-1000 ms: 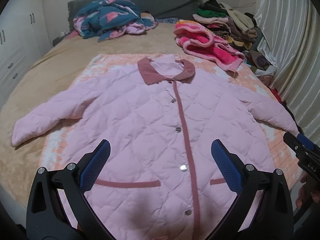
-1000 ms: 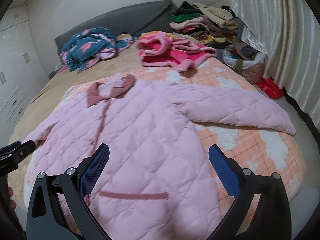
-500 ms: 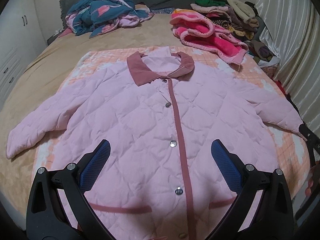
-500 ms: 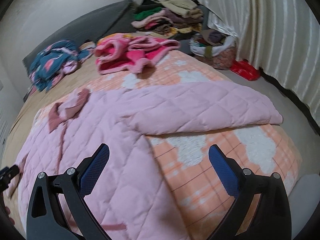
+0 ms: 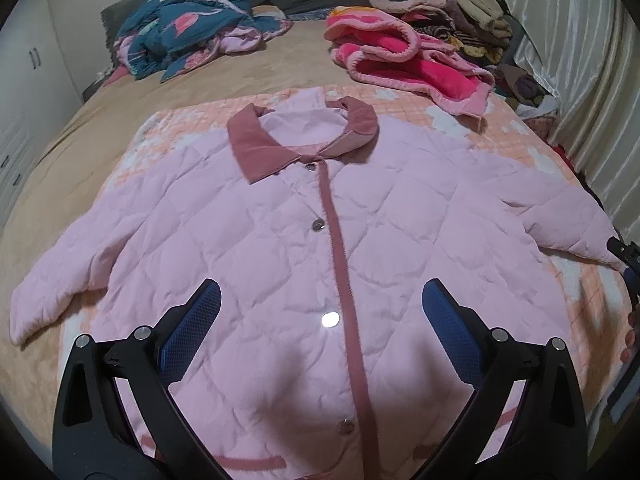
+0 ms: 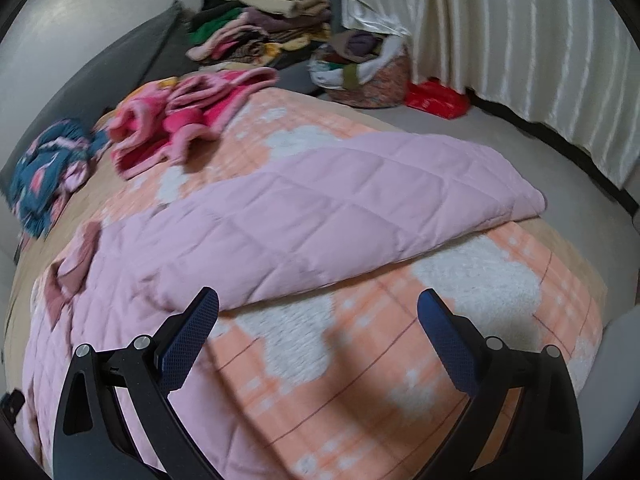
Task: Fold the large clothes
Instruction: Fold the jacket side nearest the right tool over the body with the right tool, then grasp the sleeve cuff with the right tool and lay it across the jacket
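A pink quilted jacket (image 5: 280,240) with a dusty-rose collar (image 5: 256,148) and button placket lies flat, front up, on an orange-and-white blanket (image 5: 500,136) on the bed. Both sleeves are spread sideways. My left gripper (image 5: 320,300) hovers open above the jacket's lower front, nothing between its blue pads. In the right wrist view my right gripper (image 6: 318,312) is open over the blanket (image 6: 360,320), just below the jacket's right sleeve (image 6: 360,208), whose cuff (image 6: 532,200) points toward the bed edge. The right gripper's tip also shows at the left wrist view's right edge (image 5: 628,256).
A pink fleece garment (image 5: 412,60), a teal flamingo-print bundle (image 5: 188,28) and a stack of folded clothes (image 5: 452,12) lie at the head of the bed. A laundry basket (image 6: 368,68) and a red bag (image 6: 436,100) stand on the floor by the curtain (image 6: 520,40).
Both grippers moved forward over the bed. The right gripper swung right, from above the jacket's body toward its right sleeve. The jacket has not moved.
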`<state>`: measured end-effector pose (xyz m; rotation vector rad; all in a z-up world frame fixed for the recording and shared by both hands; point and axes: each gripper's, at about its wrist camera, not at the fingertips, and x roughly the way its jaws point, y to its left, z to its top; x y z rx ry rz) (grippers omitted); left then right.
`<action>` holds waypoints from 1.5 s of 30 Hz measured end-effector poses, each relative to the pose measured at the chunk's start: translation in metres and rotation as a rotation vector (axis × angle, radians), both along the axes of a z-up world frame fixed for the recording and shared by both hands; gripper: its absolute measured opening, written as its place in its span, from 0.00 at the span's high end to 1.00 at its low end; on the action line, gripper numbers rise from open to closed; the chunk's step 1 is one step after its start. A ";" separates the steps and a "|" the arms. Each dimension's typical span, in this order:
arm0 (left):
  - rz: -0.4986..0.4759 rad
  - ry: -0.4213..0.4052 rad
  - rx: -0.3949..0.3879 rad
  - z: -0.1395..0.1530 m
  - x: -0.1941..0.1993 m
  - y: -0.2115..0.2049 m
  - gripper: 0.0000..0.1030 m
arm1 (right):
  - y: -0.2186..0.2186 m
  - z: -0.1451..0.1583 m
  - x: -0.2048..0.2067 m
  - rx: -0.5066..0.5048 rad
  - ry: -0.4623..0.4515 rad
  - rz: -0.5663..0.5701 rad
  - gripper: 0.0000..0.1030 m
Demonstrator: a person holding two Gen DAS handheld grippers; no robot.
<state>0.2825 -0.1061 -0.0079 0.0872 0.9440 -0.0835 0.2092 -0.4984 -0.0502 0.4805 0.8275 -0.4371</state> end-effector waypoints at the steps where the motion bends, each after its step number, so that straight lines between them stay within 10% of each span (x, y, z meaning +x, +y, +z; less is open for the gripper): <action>1: -0.004 0.004 -0.003 -0.002 0.003 0.000 0.08 | -0.005 -0.003 0.001 0.001 0.008 -0.018 0.04; 24: 0.062 0.065 0.033 -0.043 0.049 0.015 0.08 | -0.137 -0.074 0.019 0.301 -0.050 -0.316 0.05; 34: 0.090 0.068 0.010 -0.041 0.047 0.033 0.08 | -0.156 -0.064 0.024 0.276 -0.133 -0.300 0.68; 45: 0.112 0.040 -0.011 -0.020 0.042 0.050 0.08 | -0.125 0.023 0.029 0.110 -0.293 -0.115 0.83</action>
